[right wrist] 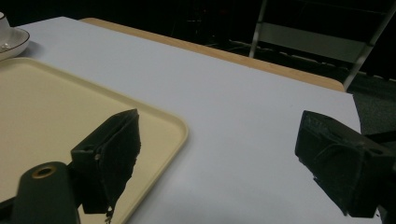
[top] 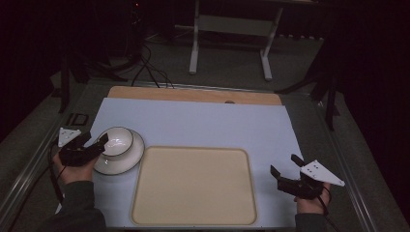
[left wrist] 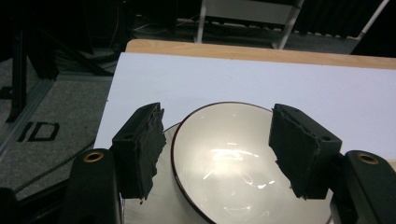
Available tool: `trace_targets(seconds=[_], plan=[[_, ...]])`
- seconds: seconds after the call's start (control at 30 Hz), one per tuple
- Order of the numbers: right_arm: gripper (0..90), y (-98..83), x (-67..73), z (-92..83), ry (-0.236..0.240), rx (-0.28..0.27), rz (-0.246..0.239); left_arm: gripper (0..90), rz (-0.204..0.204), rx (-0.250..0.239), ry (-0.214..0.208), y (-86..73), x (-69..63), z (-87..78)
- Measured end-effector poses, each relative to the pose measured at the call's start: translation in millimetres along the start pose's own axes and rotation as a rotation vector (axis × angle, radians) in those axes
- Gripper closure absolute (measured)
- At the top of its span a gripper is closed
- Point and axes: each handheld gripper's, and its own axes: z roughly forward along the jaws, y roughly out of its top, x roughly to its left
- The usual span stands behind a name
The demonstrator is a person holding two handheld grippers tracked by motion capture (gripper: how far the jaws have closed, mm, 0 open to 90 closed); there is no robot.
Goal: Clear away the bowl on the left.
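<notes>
A white bowl [top: 118, 141] with a dark rim stands on a matching white plate [top: 133, 159] at the left of the table. My left gripper [top: 95, 140] is open at the bowl's left side. In the left gripper view its jaws stand on either side of the bowl [left wrist: 233, 158], apart from it, above the plate [left wrist: 149, 205]. A bare beige tray [top: 193, 186] lies at the front centre. To the right of the tray my right gripper [top: 285, 165] is open over the mat with nothing between its jaws. In the right gripper view the gripper [right wrist: 224, 156] sits by the tray's corner [right wrist: 154, 121].
A pale blue mat [top: 208, 121] covers the table, with a wooden strip [top: 193, 94] along the far edge. Metal rails run along both table sides. Beyond the table stand a white desk frame [top: 232, 29] and floor cables [top: 145, 67].
</notes>
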Motion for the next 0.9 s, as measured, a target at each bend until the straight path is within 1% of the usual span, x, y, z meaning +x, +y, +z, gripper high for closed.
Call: trace_targets(seconds=[0.07, 0.27, 0.33, 0.47, 0.57, 0.63, 0.7, 0.73, 0.77, 0.83, 0.87, 0.9], plan=[[13.9, 0.0, -0.1, -0.2, 0.001, -0.001, 0.001, 35.7, -0.005, 0.008, 0.010, -1.1, 1.7, 2.3], [13.9, 0.0, -0.7, -0.9, -0.004, -0.004, 0.006, 34.9, -0.023, 0.028, 0.024, -3.8, 5.8, 8.8], [13.9, 0.0, -0.7, -0.9, -0.005, -0.003, 0.006, 34.9, -0.030, 0.050, 0.032, -6.5, 7.9, 13.6], [13.9, 0.1, -0.2, -1.1, -0.003, -0.005, 0.003, 36.0, -0.037, 0.076, 0.052, -10.0, 10.6, 19.5], [13.9, 0.0, -0.6, -1.4, -0.005, -0.007, 0.003, 37.1, -0.042, 0.087, 0.052, -10.6, 10.9, 21.7], [13.9, -0.1, -0.9, -1.4, -0.005, -0.004, 0.004, 39.4, -0.049, 0.107, 0.041, -11.4, 10.5, 25.4], [13.9, -0.1, -1.1, -1.5, -0.006, -0.003, 0.004, 40.9, -0.049, 0.107, 0.041, -11.4, 10.5, 25.4], [13.9, -0.1, -1.3, -1.5, -0.006, -0.005, 0.005, 44.6, -0.053, 0.132, 0.037, -12.8, 10.8, 29.4], [13.9, -0.1, -1.3, -1.6, -0.006, -0.005, 0.005, 46.6, -0.056, 0.138, 0.037, -13.3, 11.2, 30.4], [13.9, 0.0, -1.2, -1.9, -0.007, -0.006, 0.004, 52.3, -0.070, 0.142, 0.027, -15.0, 12.9, 31.9], [13.9, 0.0, -1.2, -1.9, -0.007, -0.006, 0.004, 53.2, -0.070, 0.142, 0.027, -15.0, 12.9, 31.9], [13.9, 0.0, -1.2, -1.9, -0.006, -0.005, 0.006, 53.2, -0.083, 0.146, 0.021, -15.8, 13.7, 32.7]])
